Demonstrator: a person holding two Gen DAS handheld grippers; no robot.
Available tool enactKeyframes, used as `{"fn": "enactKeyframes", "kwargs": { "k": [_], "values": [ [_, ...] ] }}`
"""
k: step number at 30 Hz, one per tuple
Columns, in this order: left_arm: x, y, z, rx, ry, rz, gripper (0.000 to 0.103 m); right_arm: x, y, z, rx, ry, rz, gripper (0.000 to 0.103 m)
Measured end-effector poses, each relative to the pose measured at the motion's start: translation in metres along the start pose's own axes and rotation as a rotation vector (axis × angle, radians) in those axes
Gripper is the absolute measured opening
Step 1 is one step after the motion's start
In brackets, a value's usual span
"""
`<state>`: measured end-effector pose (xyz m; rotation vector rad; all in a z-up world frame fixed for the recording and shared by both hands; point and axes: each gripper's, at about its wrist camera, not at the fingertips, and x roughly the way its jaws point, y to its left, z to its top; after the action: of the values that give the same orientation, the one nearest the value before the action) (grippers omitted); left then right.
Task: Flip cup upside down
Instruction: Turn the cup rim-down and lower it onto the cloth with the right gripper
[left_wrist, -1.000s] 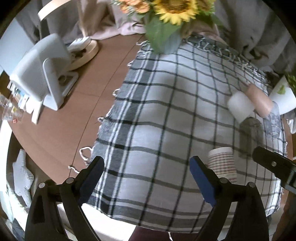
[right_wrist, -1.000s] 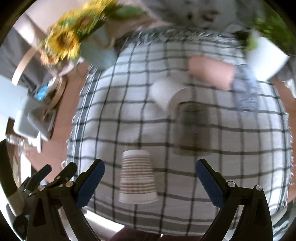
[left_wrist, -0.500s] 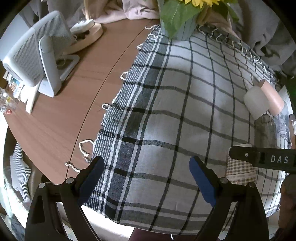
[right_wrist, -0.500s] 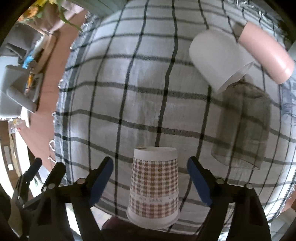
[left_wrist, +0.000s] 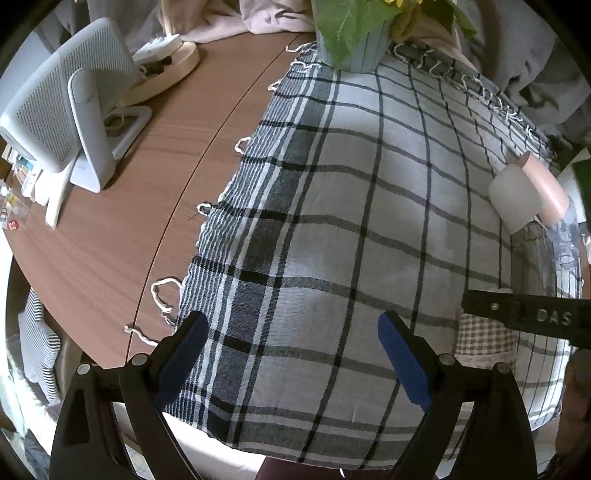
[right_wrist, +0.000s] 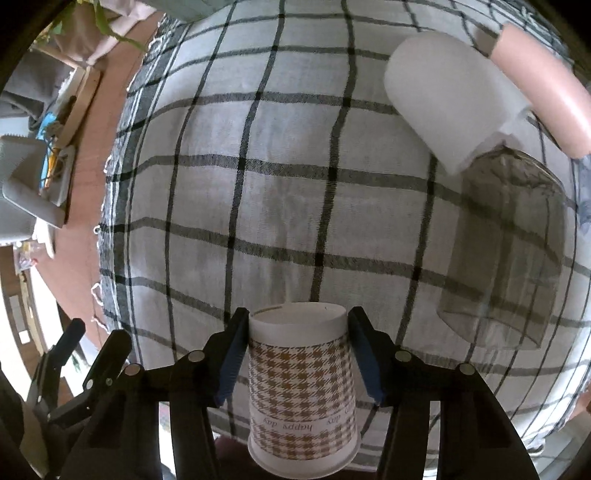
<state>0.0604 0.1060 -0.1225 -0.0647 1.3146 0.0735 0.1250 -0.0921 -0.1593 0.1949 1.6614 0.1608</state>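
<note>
A brown houndstooth paper cup (right_wrist: 301, 384) stands upside down on the checked cloth (right_wrist: 295, 184), base up. My right gripper (right_wrist: 298, 354) has closed on its sides, blue pads touching the cup. In the left wrist view the same cup (left_wrist: 484, 341) shows at the right, partly hidden behind the right gripper's black finger (left_wrist: 524, 314). My left gripper (left_wrist: 291, 360) is open and empty above the cloth's (left_wrist: 369, 221) near edge, left of the cup.
A white cup (right_wrist: 450, 110), a pink cup (right_wrist: 543, 99) and a clear cup (right_wrist: 506, 251) lie on their sides at the right. A flower vase (left_wrist: 354, 44) stands at the cloth's far edge. A grey fan (left_wrist: 66, 110) and wooden tray (left_wrist: 166, 70) sit on the bare table at left.
My right gripper has moved forward around the cup and closed from wide open onto its sides. The left gripper has lowered slightly, staying open.
</note>
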Motion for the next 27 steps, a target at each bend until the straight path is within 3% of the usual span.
{"fn": "enactKeyframes", "kwargs": {
  "k": [13, 21, 27],
  "values": [
    [-0.02, -0.017, -0.008, 0.062, -0.077, 0.03, 0.094, -0.076, -0.013, -0.063, 0.012, -0.393, -0.108, 0.054],
    [-0.022, -0.021, -0.011, 0.072, -0.079, 0.03, 0.094, -0.066, -0.017, -0.09, 0.03, -0.413, -0.104, 0.054],
    [-0.016, -0.018, -0.008, 0.036, -0.073, 0.033, 0.094, -0.086, -0.021, -0.078, 0.039, -0.539, -0.151, 0.054]
  ]
}}
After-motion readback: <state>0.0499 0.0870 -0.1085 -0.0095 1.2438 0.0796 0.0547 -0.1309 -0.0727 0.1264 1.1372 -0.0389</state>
